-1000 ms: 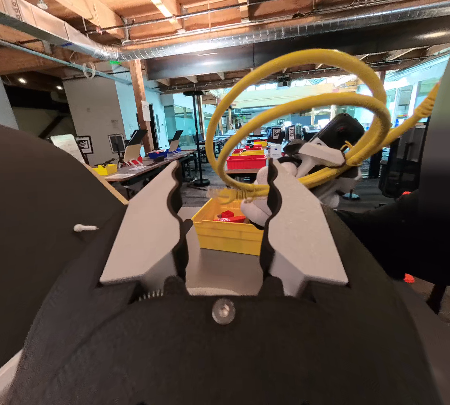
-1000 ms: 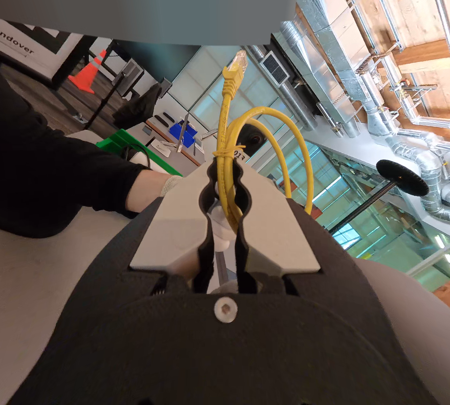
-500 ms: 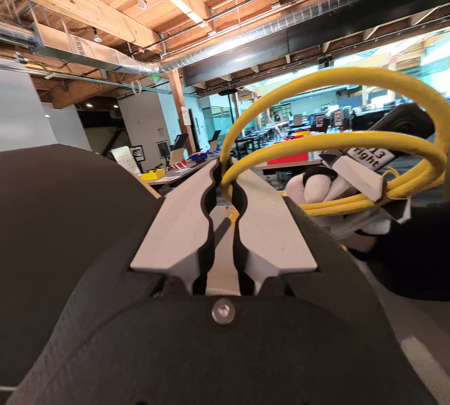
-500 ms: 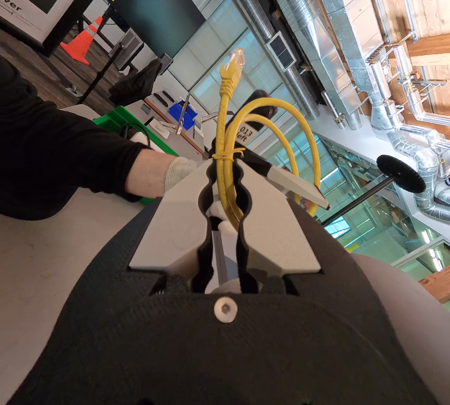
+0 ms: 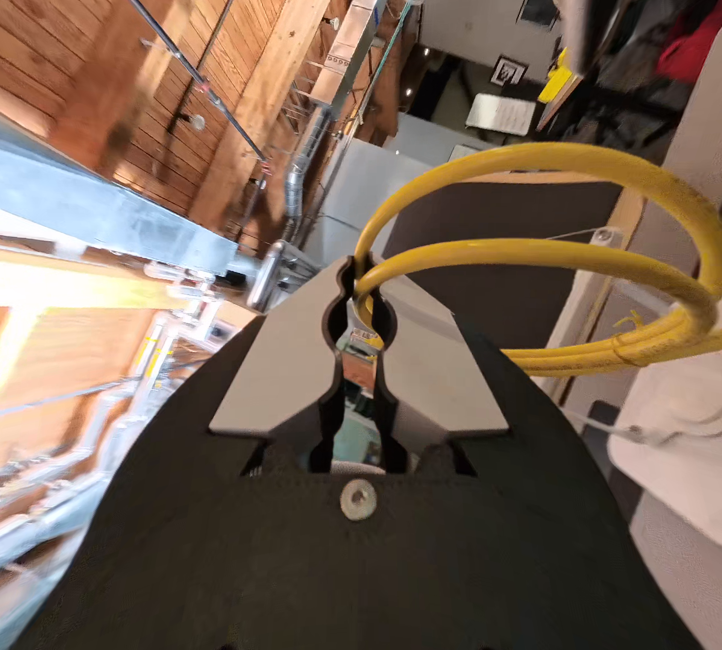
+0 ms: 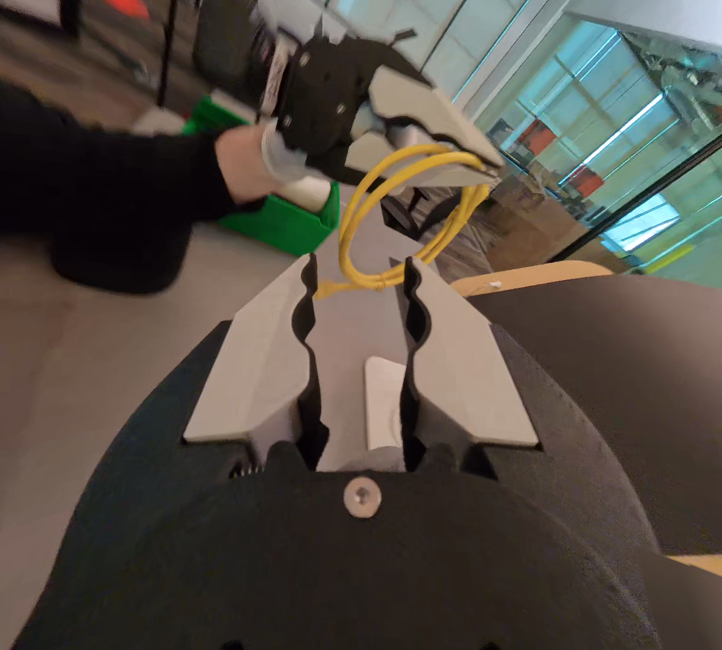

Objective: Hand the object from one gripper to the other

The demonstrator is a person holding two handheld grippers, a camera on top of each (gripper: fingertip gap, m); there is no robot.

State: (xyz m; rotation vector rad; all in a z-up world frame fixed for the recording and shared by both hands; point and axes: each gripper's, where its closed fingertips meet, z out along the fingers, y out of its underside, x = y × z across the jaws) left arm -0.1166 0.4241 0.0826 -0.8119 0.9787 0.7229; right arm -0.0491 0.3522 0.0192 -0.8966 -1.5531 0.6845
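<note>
1. The fingers [image 5: 414, 322] of the left gripper [image 5: 361, 271] are pressed together at their tips on the loops of the yellow cable [image 5: 547, 252], which pass between them near the front; farther back the scalloped pads leave small gaps.
2. The fingers [image 6: 449, 338] of the right gripper [image 6: 359, 267] stand wide apart with nothing between them. Half a second ago they were clamped on the tied part of this same coil, so the release has just happened.
3. The cable now hangs from the left gripper alone. In the right wrist view it dangles below that gripper [image 6: 484, 166], the tied bundle and one plug end lowest, just beyond the right fingertips and apart from them as far as I can tell.
4. A second ago the left fingers were wide around the loop; they closed half a second ago, while the right still held. The order was grip first, then release, so the cable was never unsupported.
5. I judge the handover itself done: what remains is for the right gripper to draw clear without snagging the hanging coil.
6. Farther out, the person's gloved hand [image 6: 281, 158] and dark sleeve [image 6: 117, 178] carry the left gripper above the pale counter [image 6: 97, 338], with a green bin [image 6: 281, 221] behind. Both views are motion-blurred and tilted, so the grippers seem to be swinging.
</note>
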